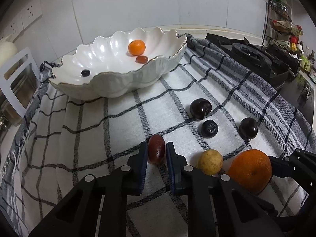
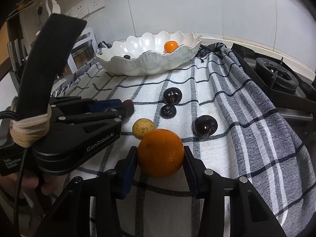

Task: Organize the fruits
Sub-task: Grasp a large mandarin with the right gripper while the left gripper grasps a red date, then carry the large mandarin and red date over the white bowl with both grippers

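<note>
My left gripper (image 1: 157, 146) is shut on a dark red oval fruit (image 1: 156, 152) that lies on the checked cloth (image 1: 88, 138). My right gripper (image 2: 160, 149) is shut on a large orange (image 2: 160, 153), one pad against each side. Loose on the cloth are a small yellow fruit (image 2: 143, 128), two dark cherries (image 2: 172, 95) (image 2: 205, 126) and a blueberry (image 2: 168, 110). Farther back stands the white scalloped bowl (image 1: 110, 75), holding a small orange (image 1: 136, 47), a small red fruit (image 1: 142, 59) and a dark berry (image 1: 85, 72).
A black gas stove (image 2: 276, 77) borders the cloth on the right, and a wire rack of jars (image 1: 280, 25) stands behind it. A metal container in a white frame (image 1: 17, 83) sits left of the bowl. A person's hand (image 2: 29, 181) holds the left gripper.
</note>
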A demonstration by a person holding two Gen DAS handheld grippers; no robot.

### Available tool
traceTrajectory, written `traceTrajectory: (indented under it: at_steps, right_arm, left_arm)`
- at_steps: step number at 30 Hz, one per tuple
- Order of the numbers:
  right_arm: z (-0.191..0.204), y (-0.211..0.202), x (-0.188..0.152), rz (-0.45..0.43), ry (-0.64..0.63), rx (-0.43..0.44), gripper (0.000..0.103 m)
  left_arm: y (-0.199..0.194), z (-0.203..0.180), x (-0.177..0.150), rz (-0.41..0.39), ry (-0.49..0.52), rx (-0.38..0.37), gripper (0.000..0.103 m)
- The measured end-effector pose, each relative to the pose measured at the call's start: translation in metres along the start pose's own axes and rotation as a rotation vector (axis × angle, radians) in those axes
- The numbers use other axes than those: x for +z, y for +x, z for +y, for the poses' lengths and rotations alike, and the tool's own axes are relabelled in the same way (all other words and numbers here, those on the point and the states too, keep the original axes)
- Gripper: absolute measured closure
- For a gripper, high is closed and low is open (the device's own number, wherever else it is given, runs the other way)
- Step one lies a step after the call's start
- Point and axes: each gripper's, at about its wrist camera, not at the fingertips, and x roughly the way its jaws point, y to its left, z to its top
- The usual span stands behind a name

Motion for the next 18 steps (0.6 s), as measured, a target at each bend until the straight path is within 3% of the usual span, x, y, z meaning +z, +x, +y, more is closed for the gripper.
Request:
traceTrajectory:
  at_steps: [18]
  right_arm:
    - [0.0,-0.02,0.007,-0.04,-0.015,0.013,0.057]
  left_arm:
    - [-0.039,0.006,-0.003,-0.041,-0.066,-0.02,0.087]
